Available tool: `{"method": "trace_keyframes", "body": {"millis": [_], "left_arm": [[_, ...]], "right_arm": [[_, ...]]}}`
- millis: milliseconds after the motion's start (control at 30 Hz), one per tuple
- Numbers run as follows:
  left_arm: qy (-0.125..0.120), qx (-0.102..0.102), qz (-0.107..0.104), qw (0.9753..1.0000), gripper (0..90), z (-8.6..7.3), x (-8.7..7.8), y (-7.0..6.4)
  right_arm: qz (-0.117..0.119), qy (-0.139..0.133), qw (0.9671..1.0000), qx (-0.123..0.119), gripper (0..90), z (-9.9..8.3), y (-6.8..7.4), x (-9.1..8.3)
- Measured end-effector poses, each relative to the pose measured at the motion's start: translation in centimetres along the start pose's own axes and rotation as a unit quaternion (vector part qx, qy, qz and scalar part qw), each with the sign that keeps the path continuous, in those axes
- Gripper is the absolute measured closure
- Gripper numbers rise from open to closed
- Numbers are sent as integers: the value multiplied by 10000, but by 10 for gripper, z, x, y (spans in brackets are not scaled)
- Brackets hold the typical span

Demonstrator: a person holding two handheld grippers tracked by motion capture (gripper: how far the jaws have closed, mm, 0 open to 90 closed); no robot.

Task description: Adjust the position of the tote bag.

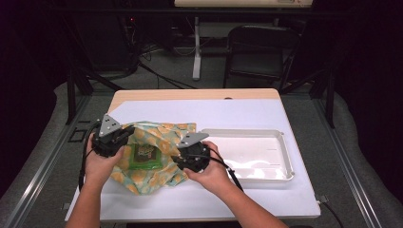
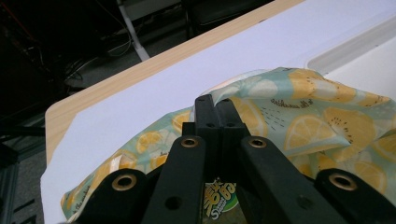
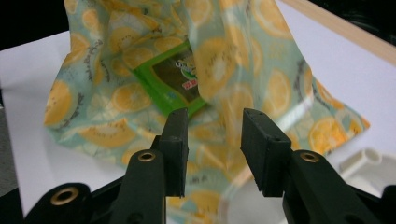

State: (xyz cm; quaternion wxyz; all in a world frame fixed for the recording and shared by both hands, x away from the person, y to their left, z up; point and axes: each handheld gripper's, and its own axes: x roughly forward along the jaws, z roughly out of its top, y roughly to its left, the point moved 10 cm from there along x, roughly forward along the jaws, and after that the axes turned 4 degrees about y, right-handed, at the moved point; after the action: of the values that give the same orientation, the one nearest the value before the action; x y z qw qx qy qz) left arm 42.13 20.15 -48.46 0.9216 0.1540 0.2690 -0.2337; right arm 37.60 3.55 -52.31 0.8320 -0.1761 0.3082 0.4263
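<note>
Cloth (image 1: 157,156) printed with orange and lemon slices lies rumpled on the white sheet (image 1: 237,114) at the near left of the table, just left of a white tray (image 1: 280,156), with a green packet (image 1: 144,156) resting in its middle.

Nearest the person, the right gripper (image 3: 215,135) has its jaws spread apart with nothing between them, hovering over the near right part of the cloth. The left gripper (image 2: 215,107) has its jaws pressed together, and in its own view their tips sit right at a raised fold of the cloth's left edge; whether fabric is truly pinched there is hard to tell (the jaws hide the contact).

Judging from this, the likeliest trouble is the packet sliding off if the left side is lifted or pulled before the right side is held, since the packet lies loose. A thin fold could also slip out of the closed jaws. If the right gripper comes down too deep, it might nip the packet along with the fabric, or drag the cloth against the tray rim.

As for writing, the packet bears a round green and white logo with red lettering, too blurred to read. The cloth carries small dark script near some of the fruit slices, also unreadable.
</note>
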Motion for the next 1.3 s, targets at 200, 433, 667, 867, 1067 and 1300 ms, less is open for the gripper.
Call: {"method": "trace_keyframes", "body": {"millis": [200,433,667,867,1067,1300], "left_arm": [[-54,-29,7,10000,900,0,-1,0],[-74,15,26,10000,900,1,-3,0],[-132,25,19,9999,900,2,-4,-2],[-203,3,-12,9998,900,4,-6,-3],[-272,27,-52,9996,900,6,-7,-5],[-305,56,-51,9995,900,6,-7,-6]], "right_arm": [[-240,-86,9996,-110,555,27,-1,10],[-315,-120,9993,-155,487,47,-2,19],[-331,-22,9992,-208,480,55,0,30],[-430,130,9989,-102,470,54,-8,44],[-525,313,9981,-101,513,52,-10,55],[-430,427,9982,4,722,50,-12,66]]}}
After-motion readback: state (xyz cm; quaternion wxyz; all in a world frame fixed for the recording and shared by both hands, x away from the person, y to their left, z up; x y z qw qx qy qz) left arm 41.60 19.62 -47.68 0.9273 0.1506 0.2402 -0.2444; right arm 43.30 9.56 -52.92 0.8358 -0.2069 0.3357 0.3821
